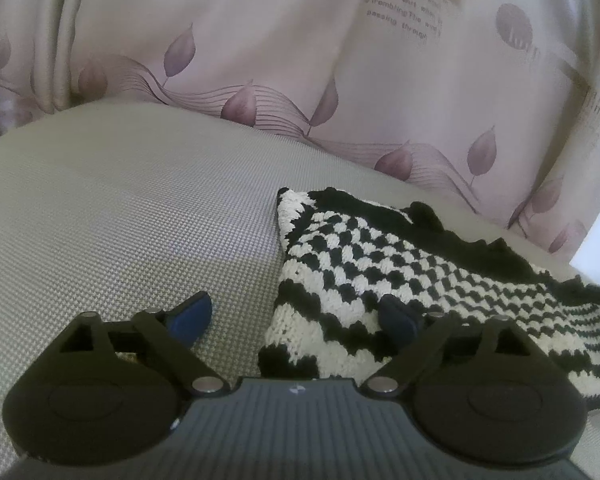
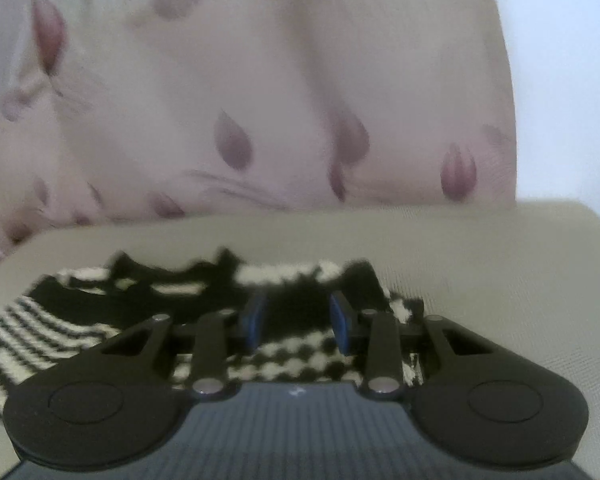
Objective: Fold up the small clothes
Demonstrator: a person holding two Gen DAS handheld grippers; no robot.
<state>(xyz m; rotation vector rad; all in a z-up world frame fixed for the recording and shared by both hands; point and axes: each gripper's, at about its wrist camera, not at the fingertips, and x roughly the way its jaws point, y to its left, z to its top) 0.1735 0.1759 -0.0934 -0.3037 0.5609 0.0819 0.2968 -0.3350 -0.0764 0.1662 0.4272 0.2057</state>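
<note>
A soft, light, floppy black-and-white knit garment [image 1: 380, 276] lies on the grey cushion [image 1: 120, 220]; best pinched at an edge or corner. The left gripper [image 1: 296, 320] gapes wide, empty; the right gripper [image 2: 298, 320] stands partly apart above the knit, gripping nothing.

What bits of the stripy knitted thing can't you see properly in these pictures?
- Left wrist view: the knitted garment runs off the right edge, and the left gripper covers its near edge.
- Right wrist view: everything is blurred, so the stitches smear; the right gripper hides the near part.
- Neither view shows its whole shape, so I cannot tell what garment it is.
</note>
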